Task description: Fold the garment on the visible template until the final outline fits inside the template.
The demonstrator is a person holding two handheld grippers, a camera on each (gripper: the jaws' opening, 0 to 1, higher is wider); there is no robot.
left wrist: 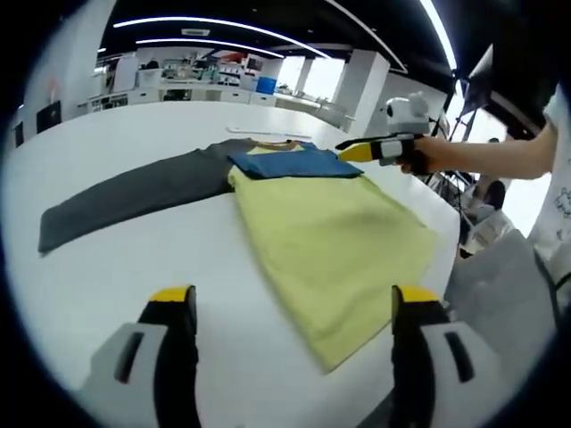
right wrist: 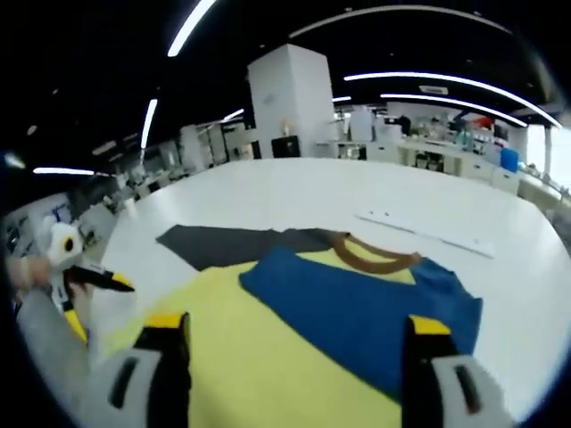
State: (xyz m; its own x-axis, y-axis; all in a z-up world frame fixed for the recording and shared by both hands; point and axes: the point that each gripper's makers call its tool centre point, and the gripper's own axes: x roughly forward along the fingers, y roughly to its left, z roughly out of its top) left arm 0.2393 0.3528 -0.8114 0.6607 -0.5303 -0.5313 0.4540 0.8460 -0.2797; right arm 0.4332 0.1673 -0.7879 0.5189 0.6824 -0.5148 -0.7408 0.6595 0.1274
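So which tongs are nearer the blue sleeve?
Right. The right tongs hover at the blue sleeve's edge, open above it; the left tongs sit back, open, near the yellow shirt's hem.

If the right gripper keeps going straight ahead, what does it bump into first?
Probably the blue sleeve folded over the yellow shirt; it lies right between the open jaws of the right gripper. How high the gripper is above the cloth is unclear.
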